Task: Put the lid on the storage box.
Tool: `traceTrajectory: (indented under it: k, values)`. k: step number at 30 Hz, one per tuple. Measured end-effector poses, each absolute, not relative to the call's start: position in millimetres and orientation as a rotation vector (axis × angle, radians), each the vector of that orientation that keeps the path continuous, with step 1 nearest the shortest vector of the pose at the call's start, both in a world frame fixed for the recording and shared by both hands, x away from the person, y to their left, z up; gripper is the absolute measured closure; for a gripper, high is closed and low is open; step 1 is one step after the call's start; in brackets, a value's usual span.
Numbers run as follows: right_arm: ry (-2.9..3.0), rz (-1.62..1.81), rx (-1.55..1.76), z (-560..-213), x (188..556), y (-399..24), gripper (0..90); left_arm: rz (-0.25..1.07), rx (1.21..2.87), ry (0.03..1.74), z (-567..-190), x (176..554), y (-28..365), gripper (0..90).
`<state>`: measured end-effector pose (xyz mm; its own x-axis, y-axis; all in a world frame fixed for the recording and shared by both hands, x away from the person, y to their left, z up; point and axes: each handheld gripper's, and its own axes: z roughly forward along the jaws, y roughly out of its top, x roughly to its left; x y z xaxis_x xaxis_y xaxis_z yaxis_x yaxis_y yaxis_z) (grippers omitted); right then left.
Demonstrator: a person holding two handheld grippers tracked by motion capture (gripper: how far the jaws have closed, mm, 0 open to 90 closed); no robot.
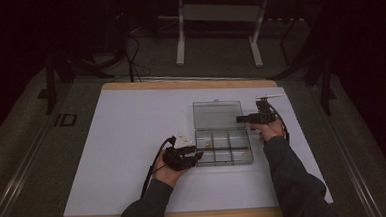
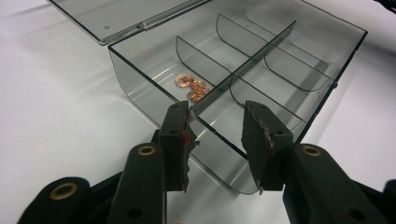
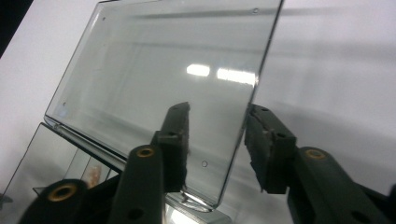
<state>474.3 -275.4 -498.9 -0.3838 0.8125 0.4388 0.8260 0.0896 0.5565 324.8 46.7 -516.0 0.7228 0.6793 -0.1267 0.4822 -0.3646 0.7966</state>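
Right gripper (image 3: pixel 215 144), its parted jaws straddling the clear plastic hinged lid (image 3: pixel 159 88), should close squarely on that edge; left gripper (image 2: pixel 215 140) gapes.

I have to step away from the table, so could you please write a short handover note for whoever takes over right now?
Left gripper: open, jaws astride the near wall of the clear compartment box, not pressing it.
Right gripper: open, one jaw either side of the lid edge, no grip visible.
Lid is swung open behind the box on the white mat.
Done: copper rings lie in one corner compartment.
Left: probably closing the lid.
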Motion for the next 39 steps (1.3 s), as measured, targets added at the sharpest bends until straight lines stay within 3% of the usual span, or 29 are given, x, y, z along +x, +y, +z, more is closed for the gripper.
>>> traceTrajectory:
  k: [22,39]
  values:
    - [-2.57,-1.284,-1.658,-479,454,-274,76.8,0.29,2.046,0.888,-515,324,45,62.7]
    - [-2.8,-1.285,-1.633,-469,434,-264,81.4,0.292,2.049,0.888,-515,324,45,62.6]
